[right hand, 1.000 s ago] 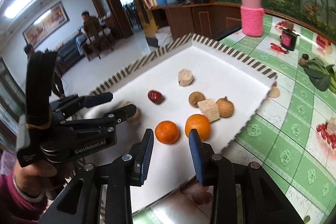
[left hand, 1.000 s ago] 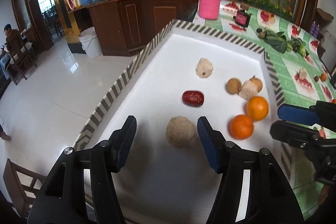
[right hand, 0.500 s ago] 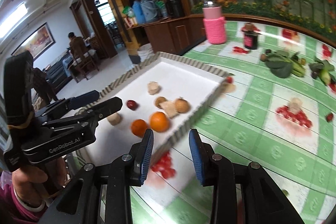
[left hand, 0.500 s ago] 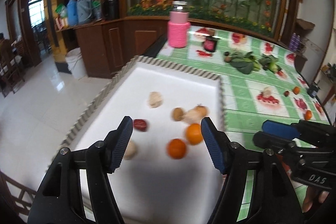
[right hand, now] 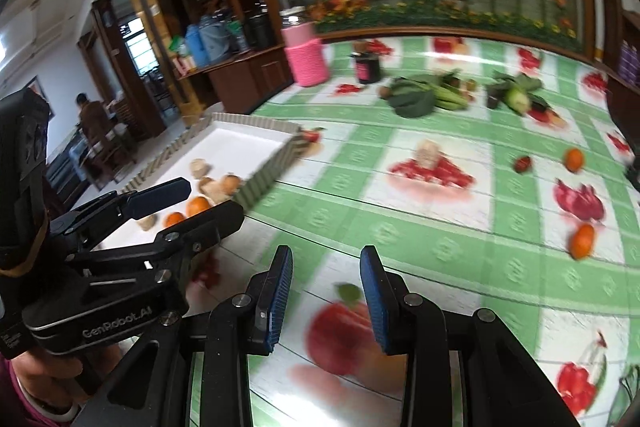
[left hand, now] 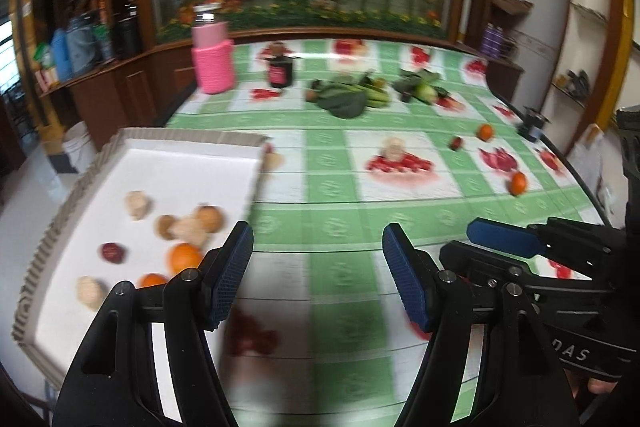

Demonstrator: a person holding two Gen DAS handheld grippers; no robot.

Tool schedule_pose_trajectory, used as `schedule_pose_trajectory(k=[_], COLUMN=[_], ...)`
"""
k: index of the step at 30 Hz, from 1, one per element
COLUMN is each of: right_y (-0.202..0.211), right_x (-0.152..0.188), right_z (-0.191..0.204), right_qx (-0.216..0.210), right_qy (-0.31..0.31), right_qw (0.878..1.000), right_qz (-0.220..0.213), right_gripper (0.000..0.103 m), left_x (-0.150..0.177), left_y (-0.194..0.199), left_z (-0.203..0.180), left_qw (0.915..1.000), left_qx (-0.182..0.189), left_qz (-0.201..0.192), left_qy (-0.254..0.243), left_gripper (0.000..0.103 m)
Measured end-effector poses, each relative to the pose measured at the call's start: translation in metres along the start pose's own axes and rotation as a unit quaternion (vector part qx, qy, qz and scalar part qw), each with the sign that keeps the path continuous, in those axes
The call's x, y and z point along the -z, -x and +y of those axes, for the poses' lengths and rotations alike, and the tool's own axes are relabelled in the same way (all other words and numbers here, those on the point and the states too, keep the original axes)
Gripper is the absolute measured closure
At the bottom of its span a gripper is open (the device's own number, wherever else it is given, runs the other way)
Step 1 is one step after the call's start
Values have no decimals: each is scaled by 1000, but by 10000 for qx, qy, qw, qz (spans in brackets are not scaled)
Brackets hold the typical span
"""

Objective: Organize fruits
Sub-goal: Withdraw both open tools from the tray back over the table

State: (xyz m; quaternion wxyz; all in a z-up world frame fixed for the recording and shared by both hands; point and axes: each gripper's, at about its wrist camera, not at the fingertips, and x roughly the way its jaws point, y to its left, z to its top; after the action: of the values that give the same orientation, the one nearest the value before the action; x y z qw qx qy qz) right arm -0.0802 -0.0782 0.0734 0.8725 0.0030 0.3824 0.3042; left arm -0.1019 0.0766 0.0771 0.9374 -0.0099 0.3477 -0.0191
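Your left gripper (left hand: 318, 267) and right gripper (right hand: 326, 287) hover over the table (left hand: 400, 195), fingers spread, holding nothing. Oranges (left hand: 183, 255) lie in the white tray (left hand: 192, 163) at your left.

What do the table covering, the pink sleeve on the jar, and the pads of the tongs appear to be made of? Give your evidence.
Table covering: likely glossy plastic or oilcloth; it shows glare and printed fruit.
Pink sleeve: seemingly knitted yarn; matte, though blur hides any stitches.
Pads of the right tongs: probably blue rubber with a fine ribbed texture.
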Motion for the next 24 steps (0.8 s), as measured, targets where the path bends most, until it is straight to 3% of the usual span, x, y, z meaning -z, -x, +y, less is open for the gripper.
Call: schedule_pose_trajectory(k=[8,17,20,24], right_y=[18,24,21,13], right_x=[17,14,8,-7], right_z=[-69,-157,-173,-173], right_qx=[459,1215,1255,970], right_qy=[-527,-1015,-1075,-1037], right_qw=[9976,9873,9861,9897], right_qz=[3,143,186,150], right_gripper=[69,67,66,66], left_x=[-1,-15,-24,-41], left_y=[-25,-63,-78,-99], left_z=[-46,-66,-66,-63], left_qw=[9975,9927,9923,9924], left_qx=[529,860,823,755], left_qz=[396,817,914,971], left_qy=[-250,-221,-154,-25], left_gripper=[35,35,35,35])
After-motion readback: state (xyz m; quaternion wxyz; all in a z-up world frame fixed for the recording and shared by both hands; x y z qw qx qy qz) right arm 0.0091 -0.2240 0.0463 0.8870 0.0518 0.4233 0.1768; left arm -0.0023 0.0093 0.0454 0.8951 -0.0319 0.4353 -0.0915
